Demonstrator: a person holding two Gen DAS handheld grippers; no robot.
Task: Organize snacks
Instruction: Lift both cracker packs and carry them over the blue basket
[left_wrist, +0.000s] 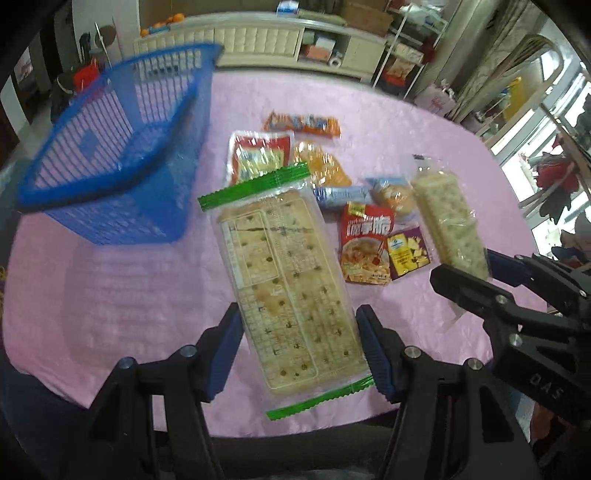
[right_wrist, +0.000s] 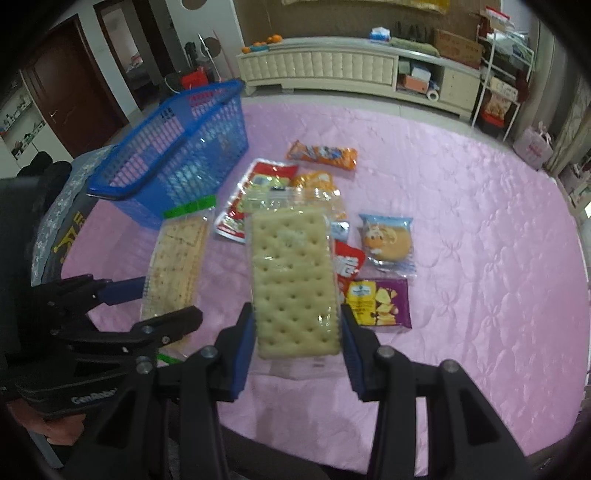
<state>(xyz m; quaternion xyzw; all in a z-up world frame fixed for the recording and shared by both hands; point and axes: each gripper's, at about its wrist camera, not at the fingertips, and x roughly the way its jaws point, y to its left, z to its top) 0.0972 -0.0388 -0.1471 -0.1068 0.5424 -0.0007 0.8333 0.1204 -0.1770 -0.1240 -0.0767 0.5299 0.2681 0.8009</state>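
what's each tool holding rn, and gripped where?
Left tool: green-sealed cracker pack, pinched across its long sides near the lower end. Right tool: plain cracker pack, likewise across its sides near the bottom.

White letters "DAS" stand on the black body of the right gripper (left_wrist: 491, 280) at the lower right of the left wrist view. "GenRobo", cut off at its end, stands on the left gripper (right_wrist: 147, 299) at the lower left of the right wrist view. Print on the snack packets is too blurred to read.
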